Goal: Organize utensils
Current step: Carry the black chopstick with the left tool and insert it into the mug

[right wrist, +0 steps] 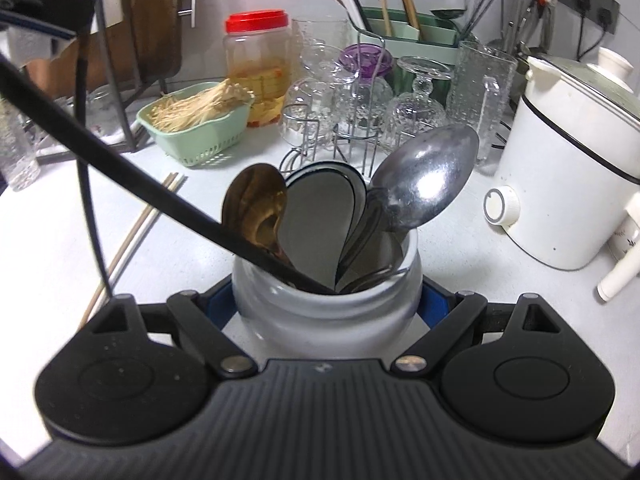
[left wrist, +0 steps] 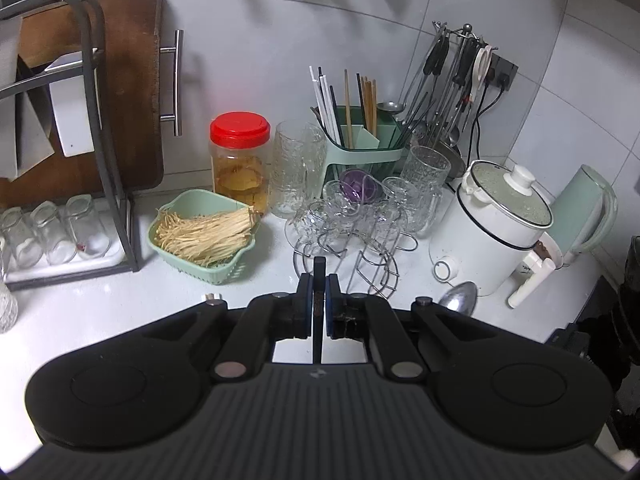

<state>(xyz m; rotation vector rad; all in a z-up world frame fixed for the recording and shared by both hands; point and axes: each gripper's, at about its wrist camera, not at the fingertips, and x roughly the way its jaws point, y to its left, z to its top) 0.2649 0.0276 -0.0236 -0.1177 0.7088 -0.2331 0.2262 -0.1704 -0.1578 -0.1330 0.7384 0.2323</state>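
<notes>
Right gripper is clamped around a white jar, blue pads pressed on both its sides, jar sitting on the white counter. Inside the jar: a big steel spoon, a brownish-gold spoon, and flat dark-rimmed spoon bowls between them, all bowl-up. A long black chopstick runs from the jar mouth out toward upper left of the right wrist view, its low end at or in the mouth, can't tell how deep. Left gripper is clenched on that thin black chopstick, stick upright between the pads. Two pale chopsticks lie loose on the counter left of the jar. Behind the jar: glass rack, green utensil caddy with more chopsticks, white cooker to the jar's right. Step in hand, as I judge it: sorting one chopstick, either feeding it into the jar or pulling it out for the caddy; frames alone don't settle which. Next move needs the right grip to steady the jar while the left guides the stick clear of the spoon bowls, without tipping the jar or snagging the spoons.
</notes>
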